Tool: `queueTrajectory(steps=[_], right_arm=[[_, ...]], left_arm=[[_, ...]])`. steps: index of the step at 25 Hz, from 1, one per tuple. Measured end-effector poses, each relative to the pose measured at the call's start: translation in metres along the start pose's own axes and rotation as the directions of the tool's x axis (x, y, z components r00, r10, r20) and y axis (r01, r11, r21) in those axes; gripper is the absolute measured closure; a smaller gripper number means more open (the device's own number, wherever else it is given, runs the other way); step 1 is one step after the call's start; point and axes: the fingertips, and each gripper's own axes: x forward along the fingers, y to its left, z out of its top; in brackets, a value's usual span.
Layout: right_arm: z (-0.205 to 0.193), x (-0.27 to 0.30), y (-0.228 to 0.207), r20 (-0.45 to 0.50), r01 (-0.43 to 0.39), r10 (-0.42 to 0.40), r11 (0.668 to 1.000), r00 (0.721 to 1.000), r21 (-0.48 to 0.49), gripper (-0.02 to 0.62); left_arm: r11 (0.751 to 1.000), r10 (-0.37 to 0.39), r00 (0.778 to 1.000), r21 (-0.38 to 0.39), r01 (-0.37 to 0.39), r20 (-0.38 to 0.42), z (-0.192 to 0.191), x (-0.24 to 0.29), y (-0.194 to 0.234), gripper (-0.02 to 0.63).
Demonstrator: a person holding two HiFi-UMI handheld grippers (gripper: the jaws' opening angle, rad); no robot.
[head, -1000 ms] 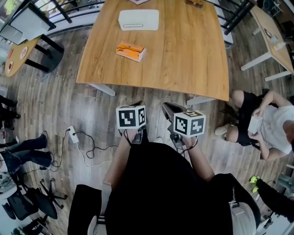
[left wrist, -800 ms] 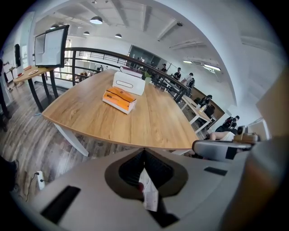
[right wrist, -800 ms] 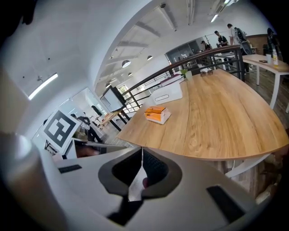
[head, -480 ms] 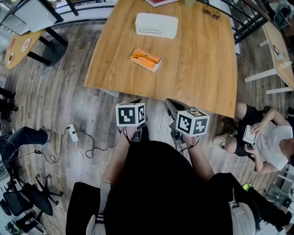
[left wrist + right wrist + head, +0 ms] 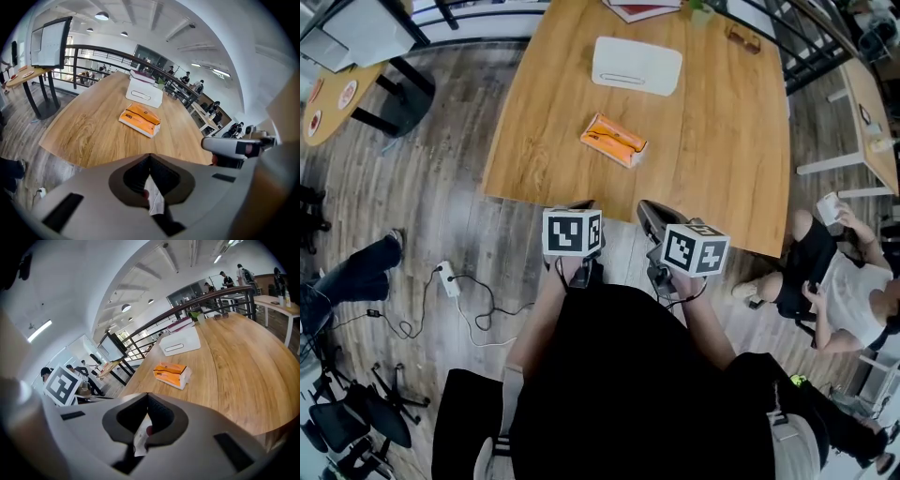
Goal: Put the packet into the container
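Table (image 5: 722,122): packet (image 5: 614,141) near container (image 5: 637,65). Ceiling lamps (image 5: 99,16) only in gripper views. Left gripper (image 5: 150,156), right gripper (image 5: 147,395) closed.

Smooth grain and a low satin sheen mark the pale wooden table (image 5: 712,141), which stands on a floor (image 5: 441,187) of weathered grey-brown wood planks. The orange packet (image 5: 614,140) is wrapped in glossy plastic film; the white rectangular container (image 5: 637,66) beyond it is smooth matt plastic. The left gripper (image 5: 150,158) and right gripper (image 5: 147,397) have matt grey plastic shells.
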Motion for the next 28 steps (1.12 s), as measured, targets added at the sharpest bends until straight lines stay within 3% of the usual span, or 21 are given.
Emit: queueTrajectory(steps=[14, 24, 28], right_arm=[[0.031, 0.039, -0.012, 0.003, 0.117, -0.117, 0.993, 0.993, -0.014, 0.583], [0.038, 0.057, -0.015, -0.031, 0.098, -0.103, 0.987, 0.994, -0.128, 0.578], [0.044, 0.068, -0.015, -0.055, 0.088, -0.1, 0.978, 0.993, -0.188, 0.518]], left_arm=[[0.998, -0.057, 0.997, 0.028, 0.059, -0.042, 0.042, 0.023, 0.031, 0.595], [0.998, -0.068, 0.995, 0.013, 0.069, -0.066, 0.043, 0.032, 0.04, 0.595], [0.998, -0.056, 0.997, -0.02, 0.056, -0.05, 0.046, 0.029, 0.05, 0.595]])
